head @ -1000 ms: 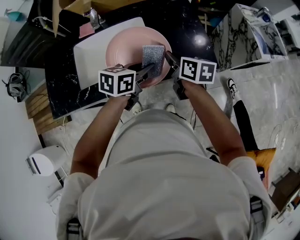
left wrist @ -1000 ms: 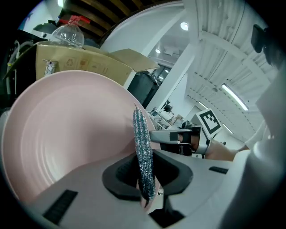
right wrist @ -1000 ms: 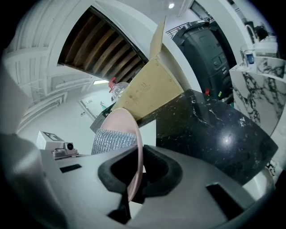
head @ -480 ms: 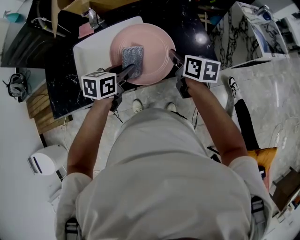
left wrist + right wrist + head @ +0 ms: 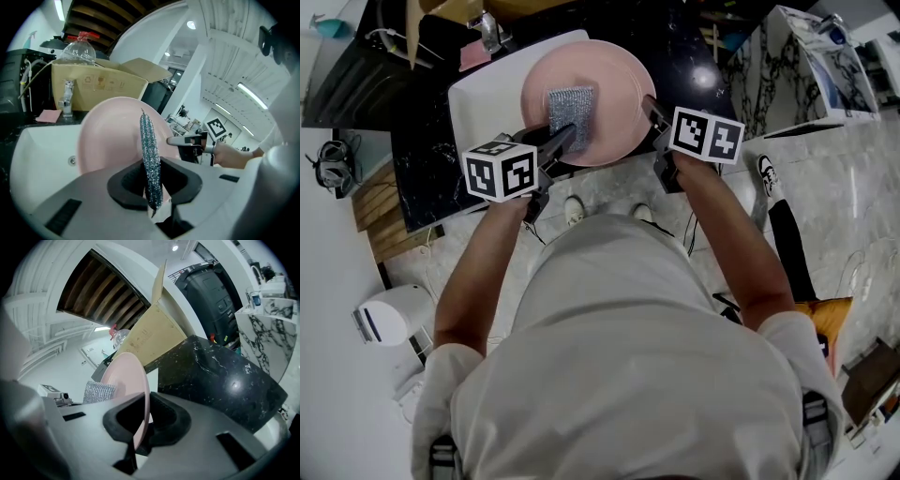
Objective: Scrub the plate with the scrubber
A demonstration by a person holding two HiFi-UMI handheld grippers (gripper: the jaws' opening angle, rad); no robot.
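The left tool (image 5: pixel 151 185) pinches the silver scrubber (image 5: pixel 570 111) against the pink plate (image 5: pixel 614 84); the right tool (image 5: pixel 137 425) clamps the plate's rim. Scrubbing seems under way, with much of the face likely left.

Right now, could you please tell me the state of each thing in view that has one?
Left tool: shut on the scrubber.
Right tool: shut on the plate, at its rim.
Scrubber: gripped at one end, lying flat against the plate's face.
Plate: tilted up over the sink, held by its rim.
Cardboard box: flaps open.
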